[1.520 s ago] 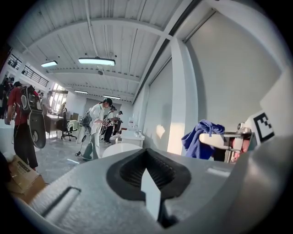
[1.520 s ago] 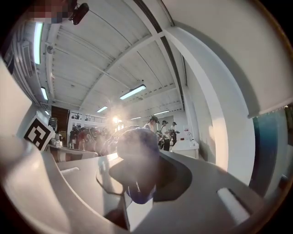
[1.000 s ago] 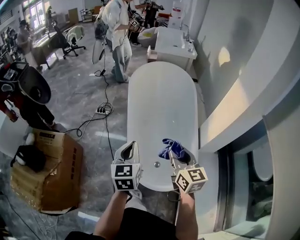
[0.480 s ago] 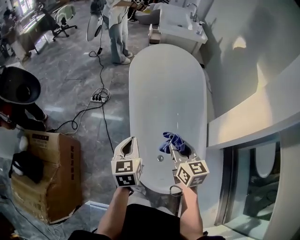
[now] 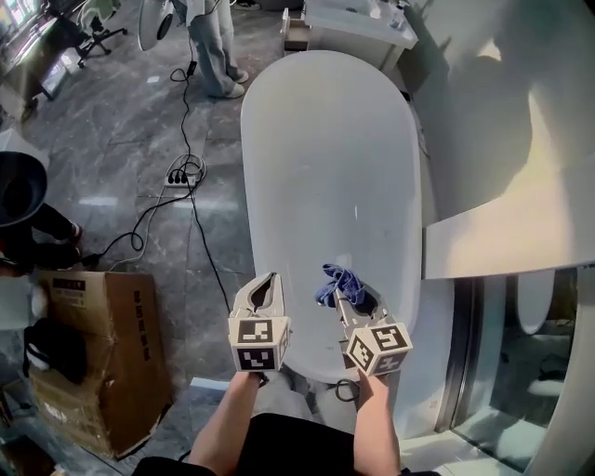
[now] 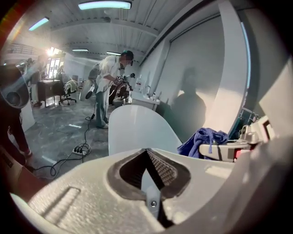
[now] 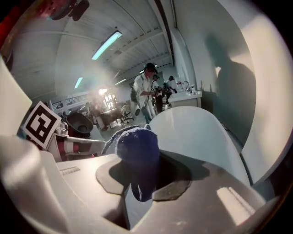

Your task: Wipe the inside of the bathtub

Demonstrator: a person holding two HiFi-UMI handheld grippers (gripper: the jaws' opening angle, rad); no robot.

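The white oval bathtub [image 5: 325,167] runs away from me, and both grippers hang over its near end. My right gripper [image 5: 341,294] is shut on a crumpled blue cloth [image 5: 337,281], which bunches up past the jaws above the tub's inside. In the right gripper view the blue cloth [image 7: 136,148] fills the gap between the jaws, with the bathtub [image 7: 192,132] beyond. My left gripper [image 5: 267,281] is over the tub's near left rim, its jaws together and holding nothing. The left gripper view shows the bathtub [image 6: 137,130] ahead and the blue cloth [image 6: 203,139] at the right.
A cardboard box [image 5: 88,353] stands on the floor at the left. A power strip [image 5: 177,175] and black cable lie beside the tub. A person [image 5: 209,46] stands near the tub's far left end, by a white cabinet [image 5: 349,19]. A white ledge [image 5: 502,223] borders the right side.
The head view has tipped down and moved closer along the tub, so more of the tub's inside shows. Both grippers stay over the near end, the cloth still in the right one.
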